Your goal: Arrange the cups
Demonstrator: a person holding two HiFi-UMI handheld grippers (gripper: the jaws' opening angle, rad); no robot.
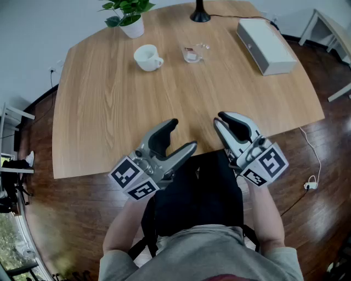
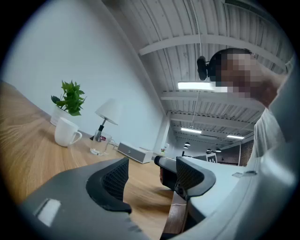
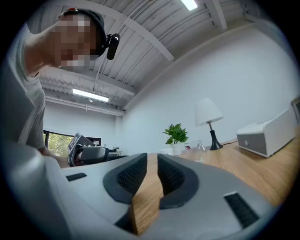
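Observation:
A white mug [image 1: 148, 57] stands on the far part of the wooden table [image 1: 109, 121], handle to the right. To its right sits a clear glass cup [image 1: 193, 53] with a red label. In the left gripper view the white mug [image 2: 65, 132] and the glass cup [image 2: 100, 144] show far off. Both grippers hover over the table's near edge, well short of the cups. My left gripper [image 1: 180, 137] is open and empty. My right gripper [image 1: 221, 122] is shut with nothing between its pads [image 3: 136, 174].
A potted plant [image 1: 130, 16] and a black lamp base [image 1: 200, 15] stand at the table's far edge. A white box [image 1: 267, 44] lies at the far right. The person's dark trousers and grey shirt fill the bottom of the head view.

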